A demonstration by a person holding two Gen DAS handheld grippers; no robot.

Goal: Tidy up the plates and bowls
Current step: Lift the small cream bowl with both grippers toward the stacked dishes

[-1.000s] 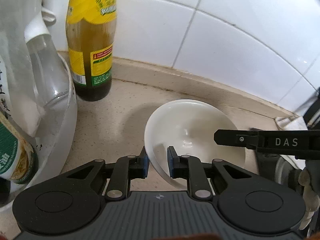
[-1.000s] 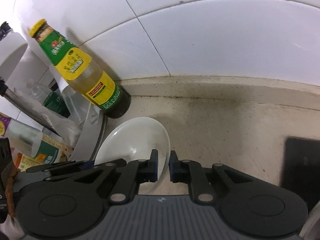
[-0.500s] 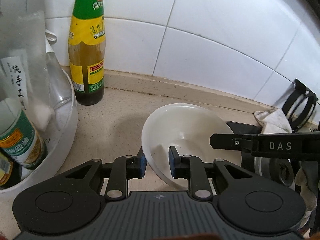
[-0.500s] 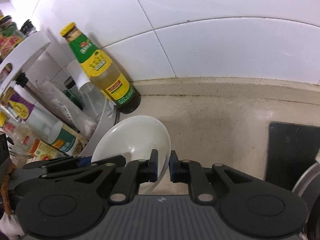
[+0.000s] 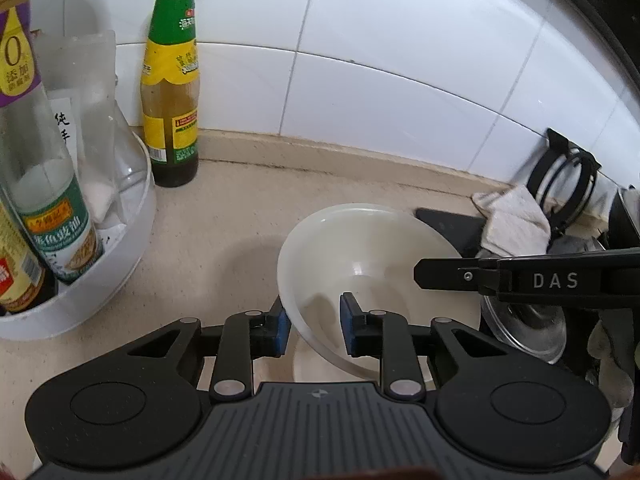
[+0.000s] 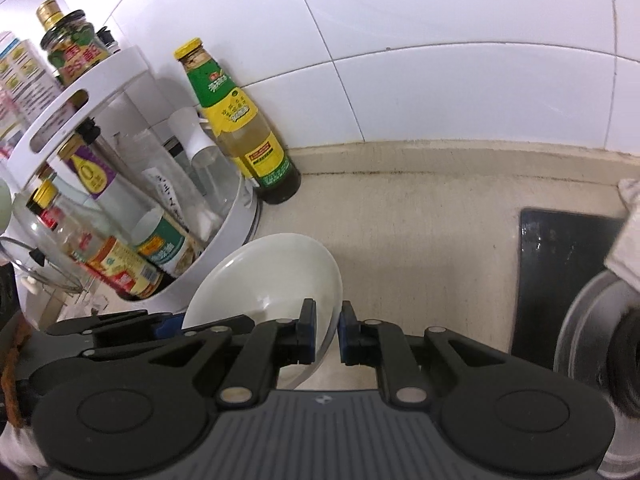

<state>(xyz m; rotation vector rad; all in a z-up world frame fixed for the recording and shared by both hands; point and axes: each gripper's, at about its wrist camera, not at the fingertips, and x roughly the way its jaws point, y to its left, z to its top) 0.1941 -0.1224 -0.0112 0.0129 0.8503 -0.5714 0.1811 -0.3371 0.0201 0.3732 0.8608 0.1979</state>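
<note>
The left gripper (image 5: 312, 322) is showing 2 black fingers with blue pads (image 5: 283, 322) at the tips. Behind them black link arms are carrying 4 silver round screws, and a grey ribbed body is sitting between 2 black round covers. The right gripper (image 6: 327, 330) is looking the same; its finger is wearing the white letters DAS beside 1 small screw.

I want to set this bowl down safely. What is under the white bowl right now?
Beneath the white bowl, held at its rim by both the left gripper and the right gripper, beige countertop and the bowl's shadow show. The patch directly below is covered by the bowl.
</note>
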